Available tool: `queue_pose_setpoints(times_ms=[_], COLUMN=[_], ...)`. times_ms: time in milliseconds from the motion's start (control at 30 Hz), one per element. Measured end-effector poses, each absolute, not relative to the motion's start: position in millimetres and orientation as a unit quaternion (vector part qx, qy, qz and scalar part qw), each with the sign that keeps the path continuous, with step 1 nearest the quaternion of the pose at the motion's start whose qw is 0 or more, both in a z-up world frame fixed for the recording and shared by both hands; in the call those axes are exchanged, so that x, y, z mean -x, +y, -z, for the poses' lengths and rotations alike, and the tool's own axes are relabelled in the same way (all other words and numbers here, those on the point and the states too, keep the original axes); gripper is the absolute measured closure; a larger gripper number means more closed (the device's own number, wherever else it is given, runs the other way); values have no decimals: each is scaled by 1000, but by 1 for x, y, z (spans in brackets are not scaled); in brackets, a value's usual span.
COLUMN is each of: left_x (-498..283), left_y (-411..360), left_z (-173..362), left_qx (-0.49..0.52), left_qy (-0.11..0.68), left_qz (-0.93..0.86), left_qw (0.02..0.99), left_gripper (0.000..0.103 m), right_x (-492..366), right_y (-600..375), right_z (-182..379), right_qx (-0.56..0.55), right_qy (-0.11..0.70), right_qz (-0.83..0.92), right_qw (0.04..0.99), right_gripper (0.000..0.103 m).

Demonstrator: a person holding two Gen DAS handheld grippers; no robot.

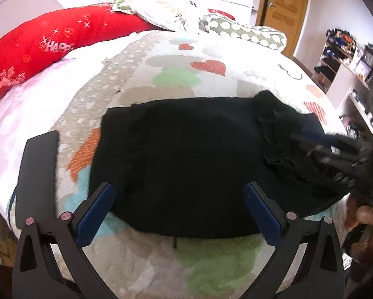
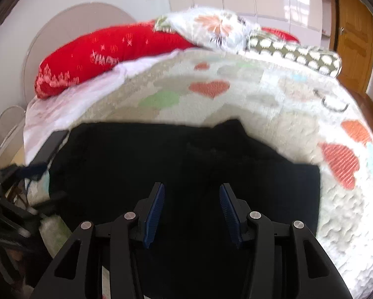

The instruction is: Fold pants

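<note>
Black pants [image 1: 186,159] lie folded in a flat rectangle on the patterned bedspread [image 1: 176,74]. A bunched flap rises at their right end [image 1: 276,114]. My left gripper [image 1: 179,199] is open and empty, its blue pads wide apart over the near edge of the pants. My right gripper [image 2: 192,199] is open and empty just above the pants [image 2: 161,154]; it also shows blurred in the left wrist view [image 1: 336,159], over the right end of the pants.
A red pillow [image 1: 49,49] and patterned pillows [image 1: 246,32] lie at the bed's head. A dark flat object [image 1: 37,174] rests on the bed left of the pants. A wooden door [image 1: 283,7] and shelves [image 1: 346,69] stand to the right.
</note>
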State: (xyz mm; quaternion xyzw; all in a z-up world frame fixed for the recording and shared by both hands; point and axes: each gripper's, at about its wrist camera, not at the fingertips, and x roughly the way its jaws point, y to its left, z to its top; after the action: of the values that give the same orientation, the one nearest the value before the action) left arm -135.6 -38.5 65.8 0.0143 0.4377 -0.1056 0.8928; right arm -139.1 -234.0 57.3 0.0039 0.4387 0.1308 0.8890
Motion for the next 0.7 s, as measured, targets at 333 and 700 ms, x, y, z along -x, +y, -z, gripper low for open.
queue_pose_setpoints(times_ms=[333,700], left_x=[152,143], left_y=[7,26], left_z=[-58,-32], left_qx=[99,183], left_qy=[452,457], left_qz=[91,71], left_qw=[882,868], left_gripper=[0,0], right_x=[126,50], right_y=[-185,-79], right_z=[-94,-75], right_qx=[34,112], right_qy=[390,421], right_qz=[-208,-321], right_qw=[896,841], right_gripper=[27,24])
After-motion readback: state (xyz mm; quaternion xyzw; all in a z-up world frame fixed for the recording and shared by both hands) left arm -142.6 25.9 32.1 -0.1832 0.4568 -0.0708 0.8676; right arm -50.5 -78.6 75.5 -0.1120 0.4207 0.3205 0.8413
